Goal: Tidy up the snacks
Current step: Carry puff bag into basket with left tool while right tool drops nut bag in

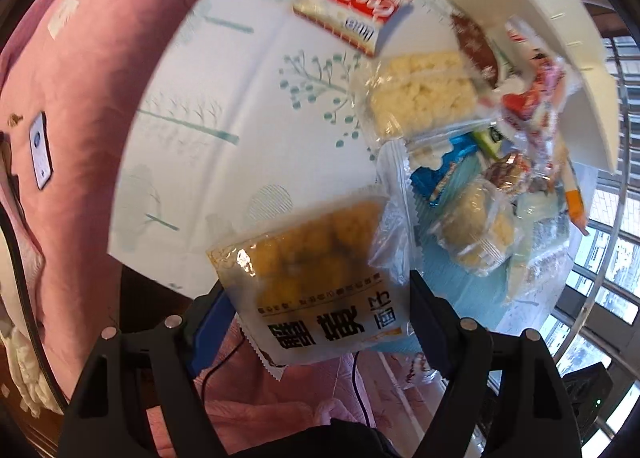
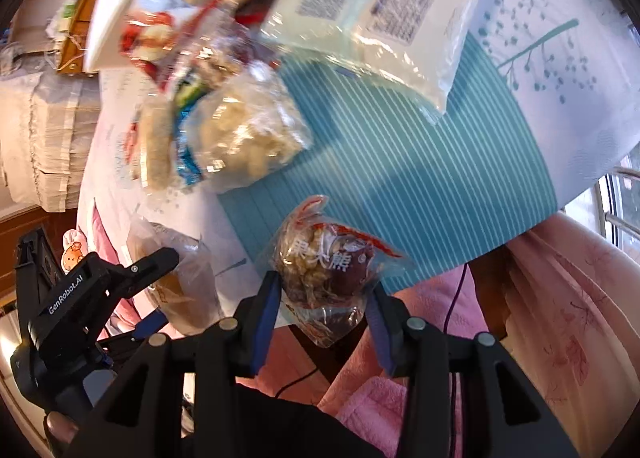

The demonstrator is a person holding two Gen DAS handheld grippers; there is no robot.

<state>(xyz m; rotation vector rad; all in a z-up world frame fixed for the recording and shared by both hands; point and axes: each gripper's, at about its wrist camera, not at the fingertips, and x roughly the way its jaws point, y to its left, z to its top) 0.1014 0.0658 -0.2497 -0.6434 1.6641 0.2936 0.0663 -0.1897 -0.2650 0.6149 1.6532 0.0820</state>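
A: Nearest in the left wrist view, the left tool [image 1: 320, 322] pinches a clear packet of golden fried puffs [image 1: 316, 270] by its printed end, one pad on each side, and the packet hangs clear above the desk edge. Is that grip good enough?

B: Probably, but it sits low on the packet, so the top may flop. Best to carry it level and slowly.

A: And the right tool [image 2: 324, 298]?

B: It is closed on a small bag of nuts and dates [image 2: 328, 258], squeezed at the middle, its crinkled tail dangling at six o'clock. The left tool appears at eight o'clock in that view, with its packet.

A: Where should they go?

B: Judging from the layout, toward the white box [image 1: 560, 18] at one o'clock in the left view, which lies tilted with snacks spilling from it. Between lies the heap: a pale rice cake packet [image 1: 420, 94] and a blue wrapper [image 1: 444, 170] on the teal striped mat [image 2: 420, 178].

A: Any risk?

B: Dragging either bag through the heap could scatter it. Farther off, at twelve o'clock, the red and white wafer pack [image 1: 352, 14] lies alone on the desk [image 1: 240, 98].
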